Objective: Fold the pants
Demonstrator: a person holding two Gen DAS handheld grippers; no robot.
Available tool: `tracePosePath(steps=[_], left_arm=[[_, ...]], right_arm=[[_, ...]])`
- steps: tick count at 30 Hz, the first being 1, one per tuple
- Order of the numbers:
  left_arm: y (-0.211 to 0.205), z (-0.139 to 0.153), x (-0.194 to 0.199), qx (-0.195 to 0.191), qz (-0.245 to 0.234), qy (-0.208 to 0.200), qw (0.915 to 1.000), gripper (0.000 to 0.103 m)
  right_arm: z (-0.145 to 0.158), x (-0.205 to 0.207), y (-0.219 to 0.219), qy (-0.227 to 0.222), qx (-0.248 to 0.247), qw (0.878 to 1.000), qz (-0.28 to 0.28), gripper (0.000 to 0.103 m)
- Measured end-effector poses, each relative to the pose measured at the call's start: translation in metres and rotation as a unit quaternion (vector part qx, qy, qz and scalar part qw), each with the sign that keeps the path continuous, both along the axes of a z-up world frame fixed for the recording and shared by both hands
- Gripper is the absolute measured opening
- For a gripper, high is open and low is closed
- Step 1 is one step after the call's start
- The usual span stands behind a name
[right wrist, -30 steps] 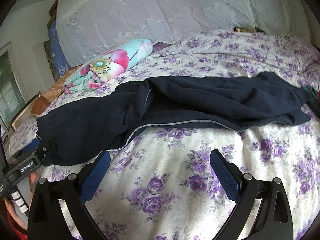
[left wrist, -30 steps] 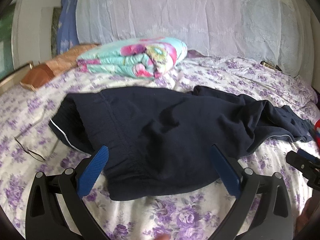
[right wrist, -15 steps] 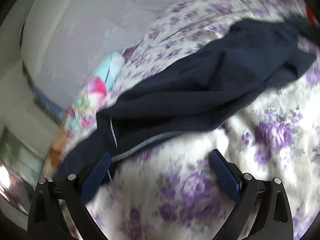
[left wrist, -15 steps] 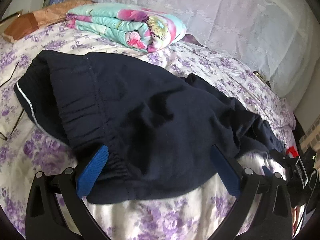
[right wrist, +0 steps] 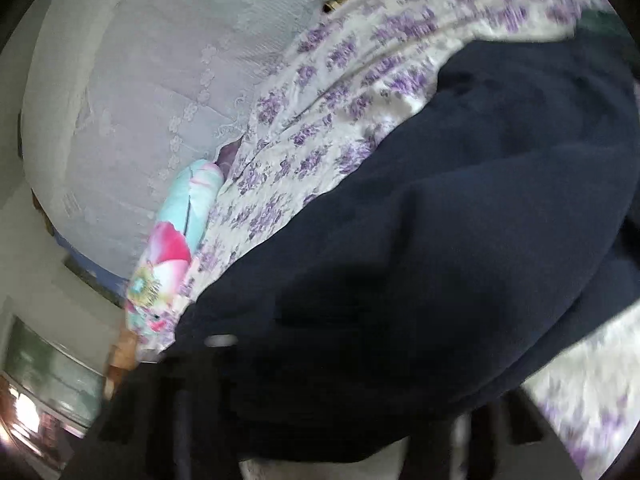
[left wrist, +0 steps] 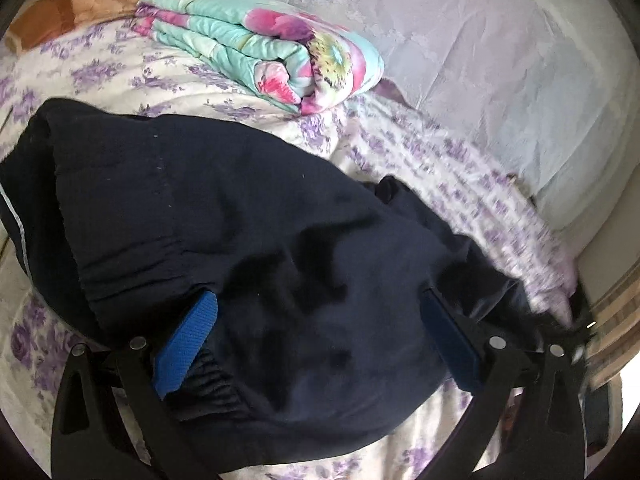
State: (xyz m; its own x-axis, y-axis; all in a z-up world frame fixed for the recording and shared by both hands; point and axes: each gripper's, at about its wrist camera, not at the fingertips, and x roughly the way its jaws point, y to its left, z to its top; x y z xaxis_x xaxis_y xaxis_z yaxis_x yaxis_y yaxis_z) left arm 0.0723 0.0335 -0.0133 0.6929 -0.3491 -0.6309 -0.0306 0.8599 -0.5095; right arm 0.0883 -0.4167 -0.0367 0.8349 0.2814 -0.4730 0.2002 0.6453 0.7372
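Note:
Dark navy pants (left wrist: 248, 232) lie crumpled across the floral bedsheet (left wrist: 120, 80), with the elastic waistband (left wrist: 208, 376) nearest me in the left wrist view. My left gripper (left wrist: 320, 340) is open and set over the waist end, and cloth bulges between its blue pads (left wrist: 186, 344) without being pinched. In the right wrist view the pants (right wrist: 440, 240) fill the lower frame and cover my right gripper's fingers. Its jaws are closing with the cloth over them. That view is blurred and rolled to one side.
A folded floral quilt (left wrist: 272, 52) lies at the back of the bed, beside a white lace-covered headboard (left wrist: 460, 40). A brown cushion (left wrist: 52, 16) sits at the far left. The bed's right edge (left wrist: 560, 280) drops off beside striped fabric.
Both grippers have moved in over the pants and rolled. The left one now has the waist between its pads. The right one's fingers, wide apart before, have vanished under the dark cloth.

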Motion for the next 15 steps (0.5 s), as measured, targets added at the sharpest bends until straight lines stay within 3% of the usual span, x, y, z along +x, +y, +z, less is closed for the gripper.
tracePosePath(steps=[2, 5, 10, 15], left_arm=[[0.005, 0.001, -0.001, -0.016, 0.004, -0.005, 0.9999, 0.099], [0.007, 0.002, -0.003, -0.028, 0.000, -0.009, 0.9996, 0.098], [0.012, 0.002, -0.026, -0.045, -0.029, -0.018, 0.9984, 0.098], [0.017, -0.003, -0.067, -0.033, -0.039, -0.038, 0.9980, 0.098]], right_arm=[[-0.006, 0.007, -0.013, -0.004, 0.021, 1.000, -0.003, 0.011], [0.007, -0.004, -0.014, -0.028, -0.003, 1.000, -0.010, 0.007], [0.034, -0.025, -0.008, -0.060, -0.067, 0.996, -0.019, 0.007], [0.045, -0.049, -0.007, -0.072, -0.081, 0.994, -0.018, 0.007]])
